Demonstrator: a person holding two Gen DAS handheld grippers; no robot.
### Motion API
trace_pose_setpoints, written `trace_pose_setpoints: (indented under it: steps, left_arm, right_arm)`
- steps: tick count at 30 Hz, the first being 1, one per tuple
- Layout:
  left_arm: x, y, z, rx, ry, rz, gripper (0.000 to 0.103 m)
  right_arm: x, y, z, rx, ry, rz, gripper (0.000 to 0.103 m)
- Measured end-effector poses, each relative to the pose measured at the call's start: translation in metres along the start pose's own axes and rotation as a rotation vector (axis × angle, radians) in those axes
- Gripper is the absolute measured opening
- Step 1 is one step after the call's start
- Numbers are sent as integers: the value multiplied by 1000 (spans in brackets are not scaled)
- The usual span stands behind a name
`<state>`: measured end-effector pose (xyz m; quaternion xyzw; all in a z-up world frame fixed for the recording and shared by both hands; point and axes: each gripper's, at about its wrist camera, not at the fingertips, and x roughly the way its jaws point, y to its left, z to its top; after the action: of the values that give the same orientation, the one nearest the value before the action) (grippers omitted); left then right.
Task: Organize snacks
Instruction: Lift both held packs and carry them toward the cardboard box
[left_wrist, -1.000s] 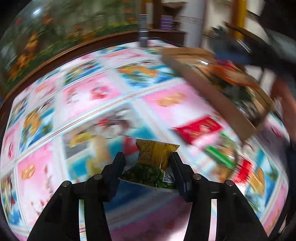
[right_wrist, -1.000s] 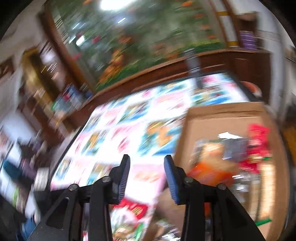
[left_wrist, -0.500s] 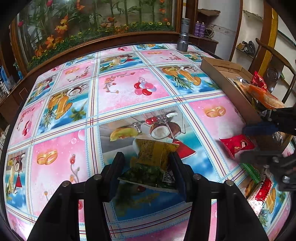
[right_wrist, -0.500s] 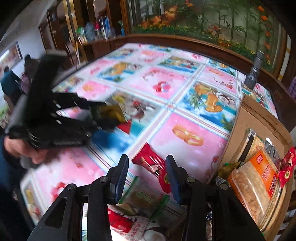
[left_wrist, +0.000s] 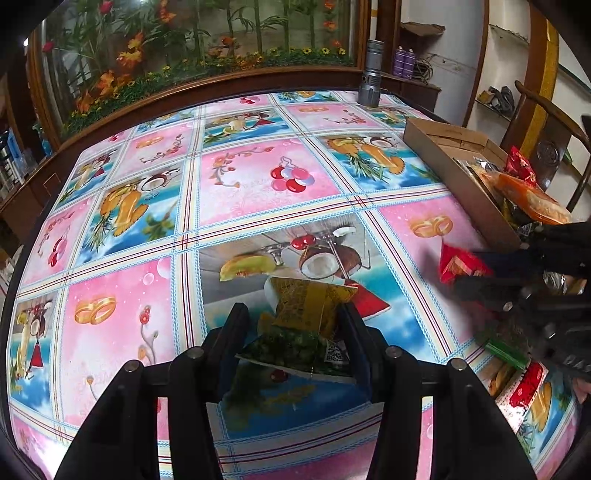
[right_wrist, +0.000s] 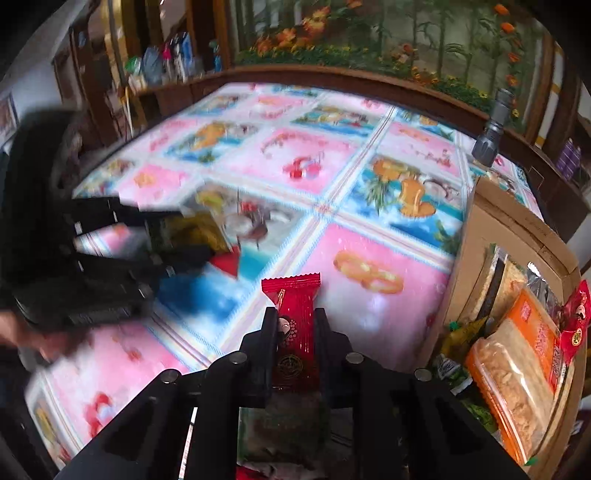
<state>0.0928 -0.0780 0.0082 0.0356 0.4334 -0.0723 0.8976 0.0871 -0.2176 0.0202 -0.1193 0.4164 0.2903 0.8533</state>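
Observation:
My left gripper (left_wrist: 291, 325) is shut on a yellow and green snack packet (left_wrist: 310, 310), held just above the patterned tablecloth (left_wrist: 258, 184). In the right wrist view my right gripper (right_wrist: 295, 325) is shut on a slim red snack packet (right_wrist: 295, 295), whose top sticks out past the pads. The left wrist view shows that red packet (left_wrist: 458, 264) at the right, beside the cardboard box (left_wrist: 454, 173). The box (right_wrist: 480, 240) holds an orange packet (right_wrist: 517, 354) and several other snacks. The left gripper (right_wrist: 166, 236) appears blurred at the left of the right wrist view.
A grey flashlight (left_wrist: 371, 74) stands at the table's far edge. A green packet (left_wrist: 506, 350) and a red-and-white packet (left_wrist: 524, 384) lie near the front right. A wooden chair (left_wrist: 546, 110) stands behind the box. A flower display runs behind the table.
My right gripper swung down from over the box to the red packet on the table and closed on it. My left gripper kept its hold on the yellow-green packet, rolling slightly.

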Motion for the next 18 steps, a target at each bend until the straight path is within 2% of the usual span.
trace_pose_setpoints:
  steps: [8,9,15,18]
  left_arm:
    - [-7,2,2,-44,-39,-21,48]
    - [-8,3,3,-49,-43,-25,39]
    - [-6,2,3,-38,-32,-24,39]
    - [-2,-3,1,-4,-10,-6,44]
  right_arm:
    - [-31,-19,12,155,-180,67,20]
    - [-33,-22,13,171,-191,66,20]
    - [-30,-25,16,194,-183,38,20]
    - [-30,-23,16,182,-180,40,20]
